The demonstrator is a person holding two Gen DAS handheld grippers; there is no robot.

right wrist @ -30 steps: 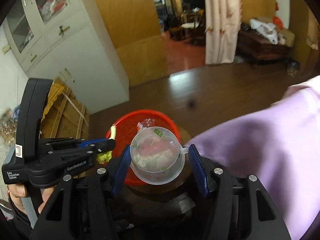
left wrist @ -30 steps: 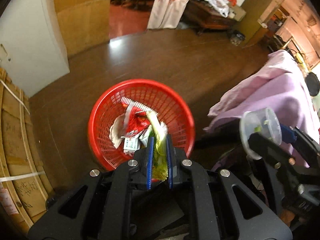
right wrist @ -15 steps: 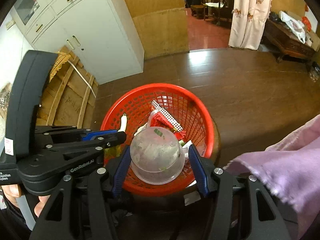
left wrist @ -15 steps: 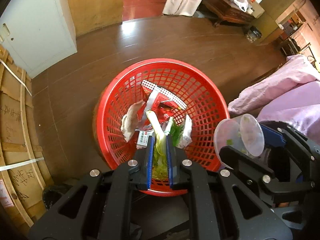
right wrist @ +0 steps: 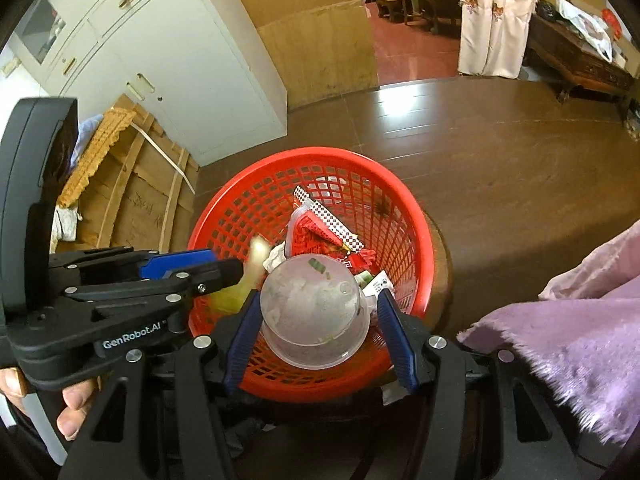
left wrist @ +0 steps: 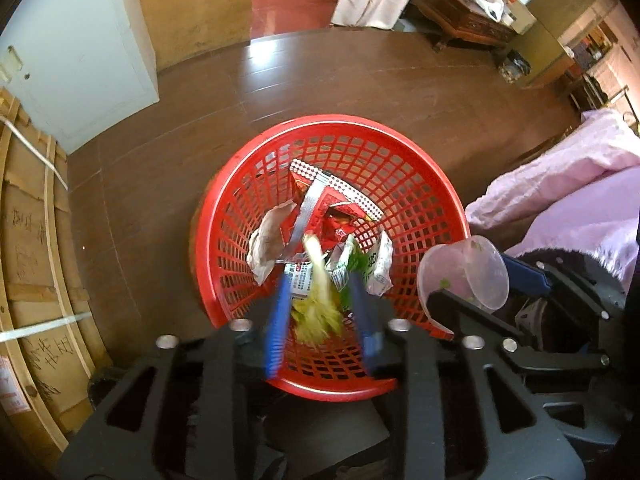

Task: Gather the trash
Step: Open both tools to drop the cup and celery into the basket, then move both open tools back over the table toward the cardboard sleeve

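A dark brown wooden floor point(left wrist: 360, 80) ran back toward a white cabinet point(right wrist: 168, 64) and a doorway hung with a pale curtain point(right wrist: 492, 16). On that floor stood a round red basket point(left wrist: 420, 196) with a lattice wall, seen from above in both wrist views. Inside it lay a heap of trash: a red snack wrapper point(left wrist: 332, 216) with a checkered strip, a crumpled white paper point(left wrist: 268, 240) to its left, and a green-and-white packet point(left wrist: 372, 260) toward the right.

Above the near part of the basket, a pale yellow-green vegetable scrap point(left wrist: 318, 300) appeared blurred between the blue fingers of the left tool point(left wrist: 320, 292). Those fingers were spread apart, with a gap on either side of the scrap, so the tool did not grip it. In the right wrist view the same scrap point(right wrist: 256, 256) showed just past the left tool's tip, over the basket's interior.

The right tool point(right wrist: 316, 312) pinched a clear plastic cup point(right wrist: 314, 308) between its blue pads, the cup speckled with green bits and tilted over the basket's near rim. In the left wrist view that cup point(left wrist: 464, 276) sat just beside the basket's right edge.

Pink-purple fabric point(right wrist: 568, 340) lay to the right. Strapped wooden boards point(left wrist: 36, 240) leaned at the left.
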